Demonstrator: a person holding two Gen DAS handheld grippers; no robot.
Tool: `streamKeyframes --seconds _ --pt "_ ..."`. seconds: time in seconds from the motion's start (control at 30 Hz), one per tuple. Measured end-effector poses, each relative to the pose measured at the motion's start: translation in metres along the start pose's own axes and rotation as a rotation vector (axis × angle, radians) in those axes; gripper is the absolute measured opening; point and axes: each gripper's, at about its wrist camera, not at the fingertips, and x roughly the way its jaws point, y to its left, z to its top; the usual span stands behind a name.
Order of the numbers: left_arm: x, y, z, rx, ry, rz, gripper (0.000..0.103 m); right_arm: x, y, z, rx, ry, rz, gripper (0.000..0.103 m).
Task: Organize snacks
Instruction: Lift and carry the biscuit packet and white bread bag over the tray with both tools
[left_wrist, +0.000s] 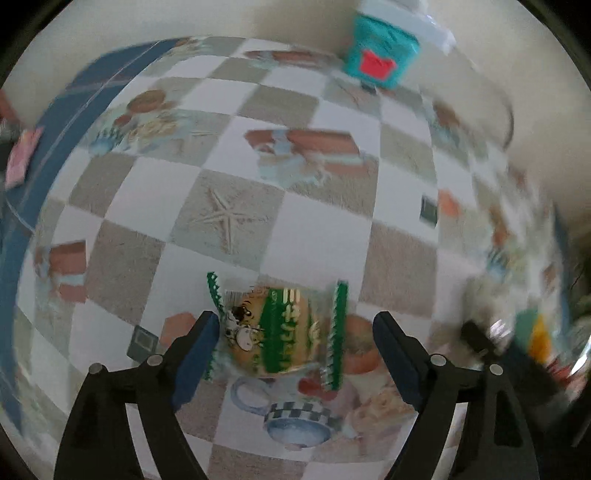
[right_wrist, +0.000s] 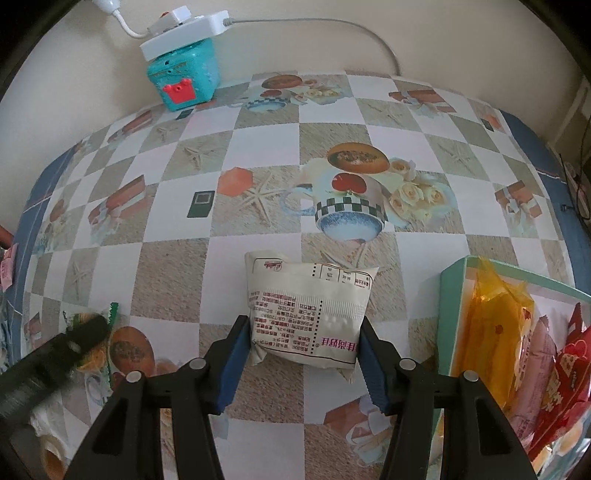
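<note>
The white snack packet (right_wrist: 308, 314) sits between your right gripper (right_wrist: 301, 363)'s blue pads, which press both its side edges, so it is clamped and ready to go into the green box (right_wrist: 452, 314) just to its right. That box already holds an orange packet (right_wrist: 495, 325), a pink sausage (right_wrist: 541, 354) and a red packet (right_wrist: 565, 380), which is why it looks like the collecting place. Your left gripper (left_wrist: 293, 347) stands wide apart around the green-edged cookie packet (left_wrist: 277, 328) lying on the checked tablecloth (left_wrist: 325, 236); only the left pad is near it, so nothing is gripped yet. A teal toy box (right_wrist: 183, 77) stands at the far wall.
</note>
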Motion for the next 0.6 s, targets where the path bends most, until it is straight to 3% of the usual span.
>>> streamKeyframes --seconds 0.17,0.27,0.6 --pt "0.01 -0.013 -0.004 0.068 0.002 0.095 0.084 -0.001 -0.002 -0.002 -0.003 -0.002 -0.002 0.059" --pt "0.006 -0.017 -0.001 0.066 -0.023 0.103 0.061 -0.004 -0.001 -0.005 -0.006 -0.01 -0.006 0.059" --pt "-0.014 0.002 -0.004 0.004 -0.043 0.109 0.058 -0.038 -0.007 -0.026 0.002 -0.066 0.01 0.059"
